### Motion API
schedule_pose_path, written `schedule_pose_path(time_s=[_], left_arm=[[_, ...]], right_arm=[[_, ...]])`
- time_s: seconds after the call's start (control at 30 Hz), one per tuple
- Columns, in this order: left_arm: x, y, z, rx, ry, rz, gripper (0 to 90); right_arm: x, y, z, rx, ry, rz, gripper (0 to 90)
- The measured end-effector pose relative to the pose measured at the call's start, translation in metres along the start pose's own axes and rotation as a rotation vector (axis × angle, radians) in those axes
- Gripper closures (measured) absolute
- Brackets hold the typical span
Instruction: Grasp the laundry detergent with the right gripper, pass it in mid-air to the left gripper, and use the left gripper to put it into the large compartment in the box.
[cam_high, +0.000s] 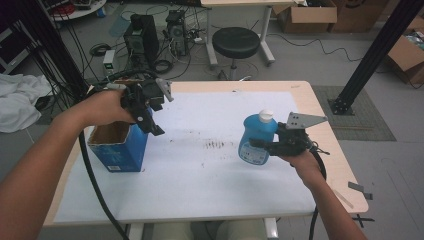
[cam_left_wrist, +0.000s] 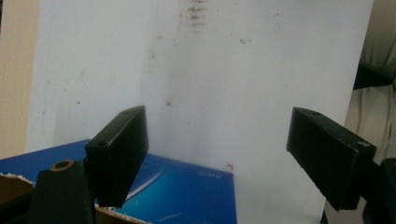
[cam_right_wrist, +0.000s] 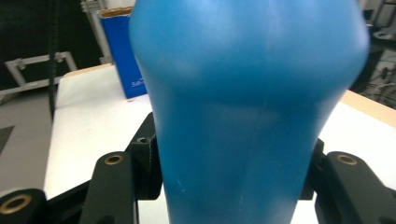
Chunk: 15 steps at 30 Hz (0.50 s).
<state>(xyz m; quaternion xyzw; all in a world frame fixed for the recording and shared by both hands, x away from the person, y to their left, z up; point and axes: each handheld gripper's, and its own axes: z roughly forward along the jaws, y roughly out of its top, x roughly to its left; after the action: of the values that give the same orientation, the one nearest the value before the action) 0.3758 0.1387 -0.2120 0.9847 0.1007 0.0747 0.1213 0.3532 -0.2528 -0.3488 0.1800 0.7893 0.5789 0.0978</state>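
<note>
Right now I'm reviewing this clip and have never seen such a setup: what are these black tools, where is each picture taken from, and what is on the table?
A person sits at a table covered with a white sheet and holds a hand-operated two-jaw gripper in each hand. The high view looks down from above the person; the other two pictures come from small cameras riding on each gripper, looking along its jaws.

The right gripper is shut on a blue bottle with a white cap, held upright; in the right gripper view its jaws press both sides of the bottle.

The left gripper is open, jaws wide apart, holding nothing. It hovers by an open-topped blue box standing at the left of the table.
</note>
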Motion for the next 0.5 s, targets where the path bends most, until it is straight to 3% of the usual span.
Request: schedule_pose_path(time_s=[0.2,0.5], left_arm=[[-0.012,0.010,0.002,-0.017,-0.001,-0.010,21.4],[-0.027,0.026,0.002,-0.013,-0.006,0.019,21.4]], right_arm=[[-0.001,0.004,0.000,0.007,0.080,-0.038,43.9],[0.007,0.004,0.002,0.004,0.182,-0.074,44.0]])
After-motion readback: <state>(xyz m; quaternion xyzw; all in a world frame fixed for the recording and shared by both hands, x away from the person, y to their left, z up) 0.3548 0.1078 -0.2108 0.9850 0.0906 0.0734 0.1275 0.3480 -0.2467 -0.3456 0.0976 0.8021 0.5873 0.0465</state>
